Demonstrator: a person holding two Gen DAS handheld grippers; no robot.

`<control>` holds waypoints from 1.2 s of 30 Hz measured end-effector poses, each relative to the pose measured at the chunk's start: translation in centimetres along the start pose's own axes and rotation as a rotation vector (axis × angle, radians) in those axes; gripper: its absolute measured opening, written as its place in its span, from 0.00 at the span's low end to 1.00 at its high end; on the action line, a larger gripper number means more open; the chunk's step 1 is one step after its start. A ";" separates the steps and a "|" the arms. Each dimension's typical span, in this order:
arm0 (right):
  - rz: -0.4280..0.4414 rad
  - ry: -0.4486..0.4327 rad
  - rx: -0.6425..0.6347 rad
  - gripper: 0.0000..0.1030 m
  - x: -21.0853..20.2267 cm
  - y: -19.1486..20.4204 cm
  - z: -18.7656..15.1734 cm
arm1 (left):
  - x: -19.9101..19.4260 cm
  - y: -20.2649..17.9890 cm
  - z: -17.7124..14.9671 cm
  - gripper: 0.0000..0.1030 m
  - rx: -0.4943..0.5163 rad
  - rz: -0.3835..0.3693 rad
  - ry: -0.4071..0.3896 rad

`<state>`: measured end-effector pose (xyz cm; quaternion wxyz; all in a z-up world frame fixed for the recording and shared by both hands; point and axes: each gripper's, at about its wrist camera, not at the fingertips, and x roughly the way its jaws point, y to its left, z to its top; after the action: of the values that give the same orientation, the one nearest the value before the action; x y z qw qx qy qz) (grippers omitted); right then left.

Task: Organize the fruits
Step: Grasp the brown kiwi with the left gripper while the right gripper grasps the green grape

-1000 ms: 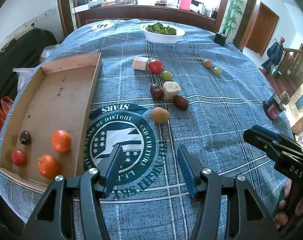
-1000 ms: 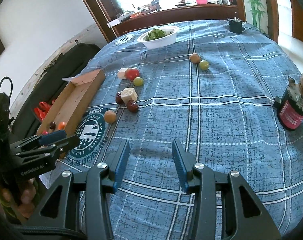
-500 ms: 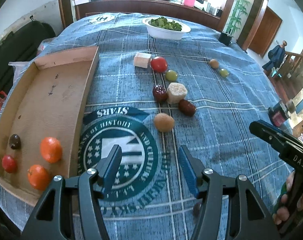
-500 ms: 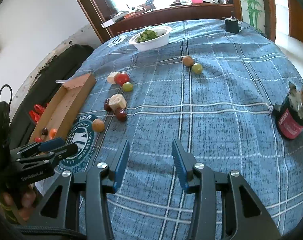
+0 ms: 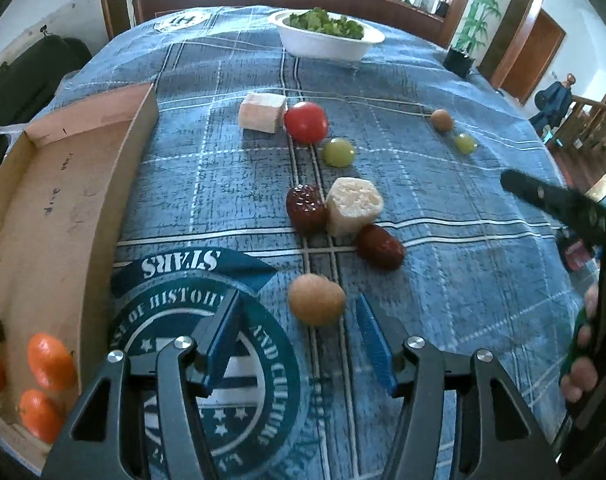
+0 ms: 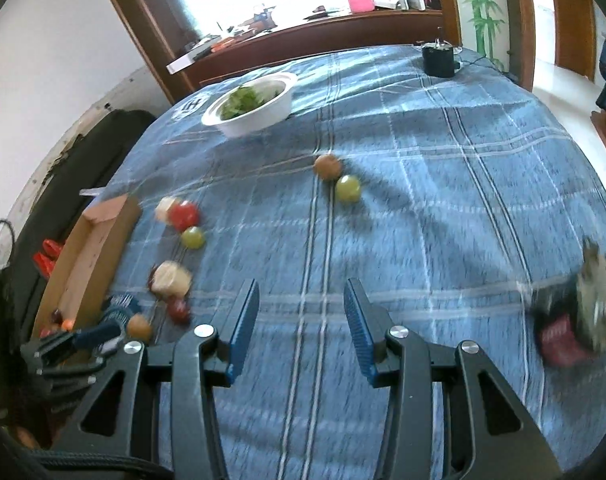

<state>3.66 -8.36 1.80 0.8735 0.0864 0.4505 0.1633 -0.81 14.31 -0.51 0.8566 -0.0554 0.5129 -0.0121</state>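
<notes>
Both claws open, empty; my left claw (image 5: 299, 336), jaws narrowing slightly, closed in on brown fruit (image 5: 316, 299) at 12 o'clock; grasp next.

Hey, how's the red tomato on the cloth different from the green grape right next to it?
The red tomato is red; the green grape is pale green. The tomato looks clearly bigger than the grape. The tomato sits against a pale cube, while the grape lies a little nearer the left claw with cloth showing round it. Both are round, rest loose on the blue tablecloth, and are not yet in the cardboard tray.
</notes>
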 end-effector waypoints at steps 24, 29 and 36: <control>-0.051 0.004 -0.034 0.22 5.9 -0.2 4.8 | -2.3 1.5 0.2 0.26 -0.010 0.019 -0.083; 0.066 -0.019 -0.030 0.22 2.4 2.7 2.0 | -3.6 1.6 -0.4 0.26 -0.013 0.054 -0.108; 0.183 -0.026 -0.065 0.22 -1.0 7.4 -1.2 | -6.0 2.4 -1.6 0.26 -0.027 0.103 -0.147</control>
<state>0.61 -1.85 4.11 0.8629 0.1007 0.4240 0.2559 -5.09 17.02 3.73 0.8906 -0.0413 0.4508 0.0427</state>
